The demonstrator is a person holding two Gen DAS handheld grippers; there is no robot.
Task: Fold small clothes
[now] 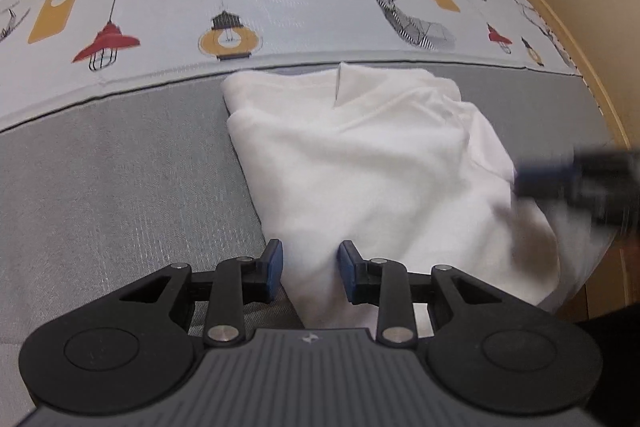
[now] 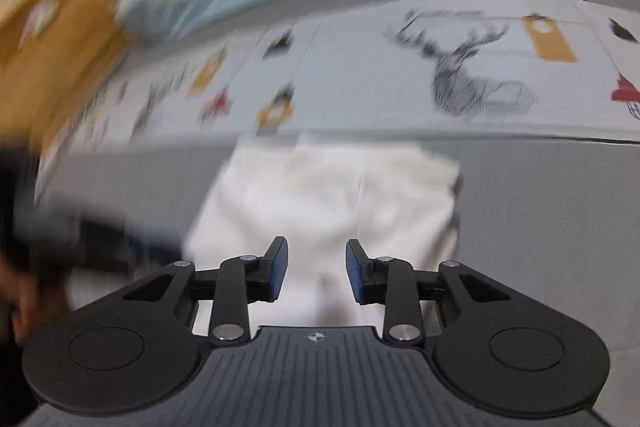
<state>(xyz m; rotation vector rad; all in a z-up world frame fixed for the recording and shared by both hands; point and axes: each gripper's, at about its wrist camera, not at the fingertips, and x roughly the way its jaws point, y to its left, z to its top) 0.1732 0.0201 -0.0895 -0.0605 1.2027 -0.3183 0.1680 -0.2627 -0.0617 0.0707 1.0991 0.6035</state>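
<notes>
Both the left tool (image 1: 310,269) and right tool (image 2: 316,269) hover part-open, gripping nothing, over the near edge of the folded white garment (image 1: 360,163) on the grey bedspread (image 1: 120,167). A careless brush could drag the loose fold open.

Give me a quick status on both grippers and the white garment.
Left gripper open, nothing pinched. Right gripper open, empty. White garment partly folded on grey bedspread. Nothing in the way.
</notes>
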